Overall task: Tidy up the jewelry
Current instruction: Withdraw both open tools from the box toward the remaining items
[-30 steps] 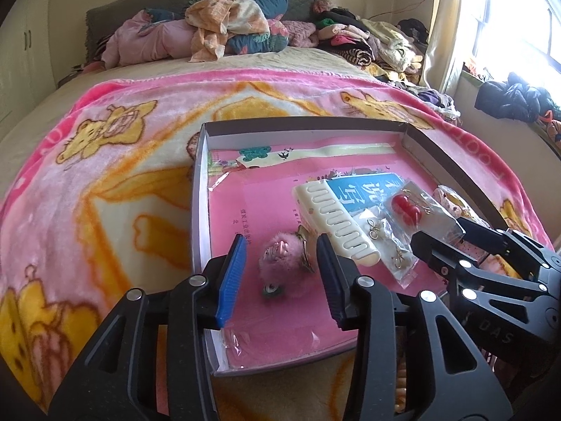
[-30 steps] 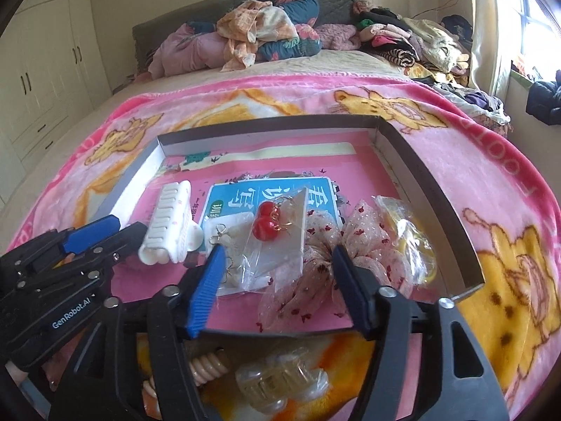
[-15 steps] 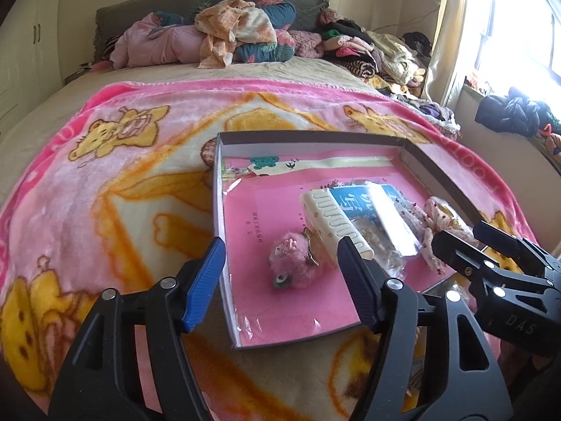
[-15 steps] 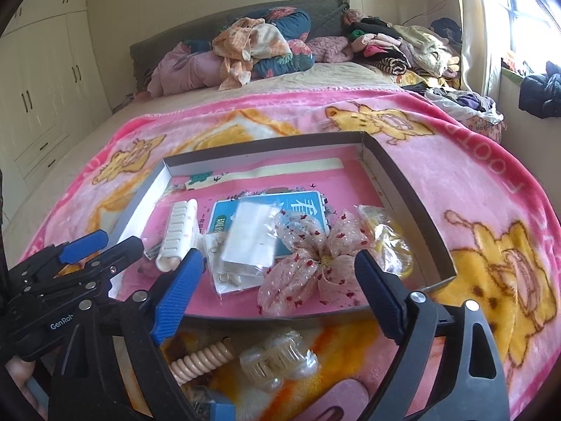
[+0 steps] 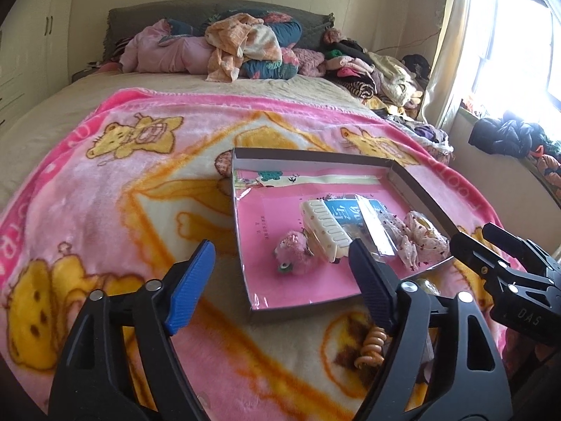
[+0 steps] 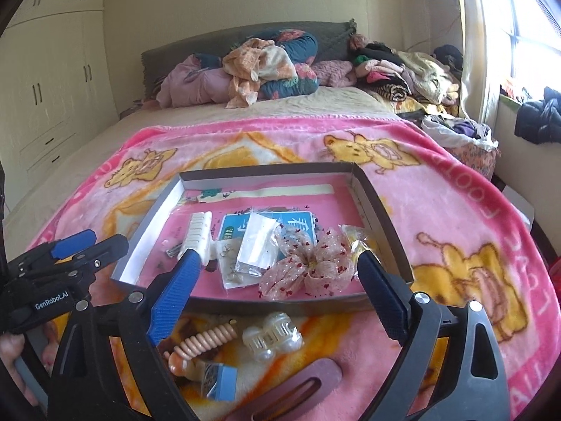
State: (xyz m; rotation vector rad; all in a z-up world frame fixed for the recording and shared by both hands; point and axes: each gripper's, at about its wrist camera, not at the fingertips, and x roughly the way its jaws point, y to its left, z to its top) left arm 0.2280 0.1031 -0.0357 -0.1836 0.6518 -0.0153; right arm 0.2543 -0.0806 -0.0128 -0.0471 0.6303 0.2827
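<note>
Here both grippers hang over the near edge of a pink blanket [image 6: 473,217] on a bed, and neither holds anything. The left gripper [image 5: 280,280] has just been opening its jaws; they stand spread, with only blanket and the near left corner of the tray [image 5: 420,189] between them. The right gripper [image 6: 277,298] is spread wide too, its jaws also just opened, framing the near wall of the tray without touching it.

The tray is a shallow grey box with a pink floor, lying flat on the blanket. In it, from left to right, lie a pink pompom [image 5: 294,252], a white claw clip [image 6: 198,235], clear packets of earrings [image 6: 245,256] over a blue card [image 6: 231,228], and a sheer spotted bow [image 6: 308,270]; a yellowish packet [image 6: 361,238] sits against the right wall.

Outside the tray, on the blanket just near of its front wall, lie a peach spiral hair tie [image 6: 207,342], a clear pearl clip [image 6: 271,336], a small blue-ended piece [image 6: 219,380] (what it is I cannot tell) and a mauve oval clip [image 6: 308,386]. Clothes [image 6: 263,66] are piled at the far end of the bed.
</note>
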